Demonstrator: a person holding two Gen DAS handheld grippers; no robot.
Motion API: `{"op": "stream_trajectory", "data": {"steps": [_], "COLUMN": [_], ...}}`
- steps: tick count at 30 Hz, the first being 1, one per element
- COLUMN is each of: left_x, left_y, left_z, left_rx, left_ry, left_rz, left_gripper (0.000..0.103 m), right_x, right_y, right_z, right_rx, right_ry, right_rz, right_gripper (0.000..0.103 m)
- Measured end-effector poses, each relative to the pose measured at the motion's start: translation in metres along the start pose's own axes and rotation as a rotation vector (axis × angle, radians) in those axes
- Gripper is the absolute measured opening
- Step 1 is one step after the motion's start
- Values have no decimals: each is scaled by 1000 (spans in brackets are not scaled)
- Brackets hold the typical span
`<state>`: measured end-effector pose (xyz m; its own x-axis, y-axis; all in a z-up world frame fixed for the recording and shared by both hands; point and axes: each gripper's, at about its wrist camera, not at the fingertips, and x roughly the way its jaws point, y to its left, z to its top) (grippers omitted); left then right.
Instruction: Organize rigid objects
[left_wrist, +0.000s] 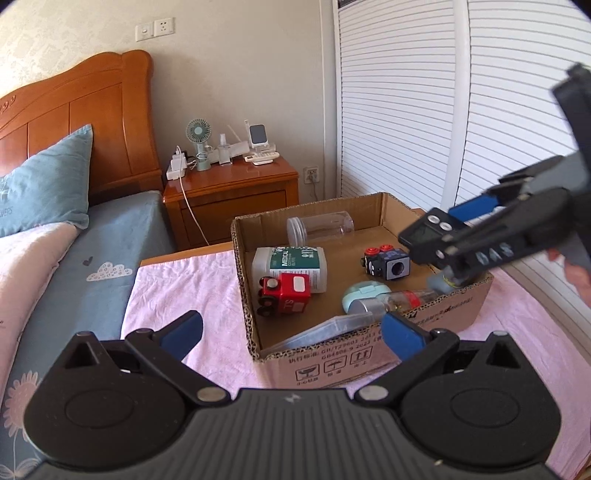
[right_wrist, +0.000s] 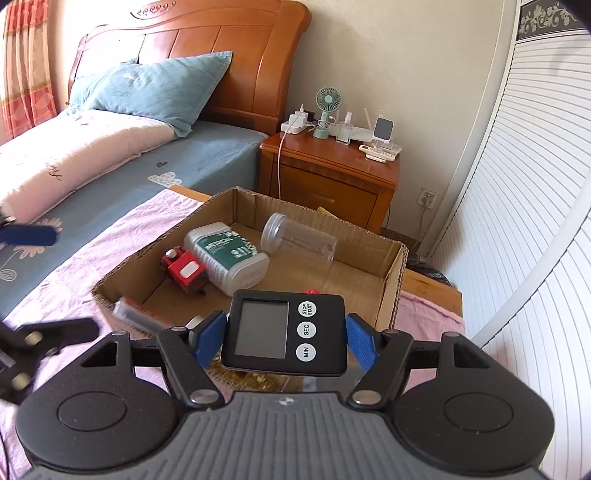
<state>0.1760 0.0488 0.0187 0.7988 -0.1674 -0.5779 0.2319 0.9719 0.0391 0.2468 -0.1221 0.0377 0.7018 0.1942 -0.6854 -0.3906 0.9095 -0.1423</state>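
Note:
An open cardboard box (left_wrist: 369, 354) stands on a pink cloth. Inside lie a clear jar (left_wrist: 319, 229) on its side, a white bottle with a green label (left_wrist: 291, 267), a red toy train (left_wrist: 284, 299), a black cube toy (left_wrist: 386, 264), a mint round case (left_wrist: 364, 293) and a small bottle with a red band (left_wrist: 399, 301). My right gripper (right_wrist: 285, 341) is shut on a black digital timer (right_wrist: 286, 332), held over the box's near right part. My left gripper (left_wrist: 293, 336) stands wide open at the box's front corner, its pads touching nothing.
The pink cloth (left_wrist: 177, 295) covers a low wooden table beside a bed (right_wrist: 207, 158). A wooden nightstand (left_wrist: 229, 192) with a fan and chargers stands behind the box. White louvred doors (left_wrist: 443, 110) close off the right side. A hand (left_wrist: 576, 273) grips the right tool.

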Motion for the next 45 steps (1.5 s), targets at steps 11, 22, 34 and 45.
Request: {"op": "stream_trajectory", "data": {"steps": [11, 22, 34, 45], "left_x": [-3, -2, -14, -19], "left_y": [-7, -6, -9, -9], "left_z": [-12, -18, -13, -10], "left_rx": [26, -21, -52, -134], "left_ry": [13, 53, 29, 160], "left_rz": [37, -8, 10, 154], "left_gripper": [102, 102, 102, 102], "right_x": [67, 111, 57, -18], "right_y": [-21, -25, -21, 10], "right_z": [36, 45, 42, -12], "right_rx": [41, 59, 86, 172], "right_ry": [106, 205, 156, 167], "right_rz": [-16, 12, -2, -104], "right_gripper": [75, 82, 103, 103]}}
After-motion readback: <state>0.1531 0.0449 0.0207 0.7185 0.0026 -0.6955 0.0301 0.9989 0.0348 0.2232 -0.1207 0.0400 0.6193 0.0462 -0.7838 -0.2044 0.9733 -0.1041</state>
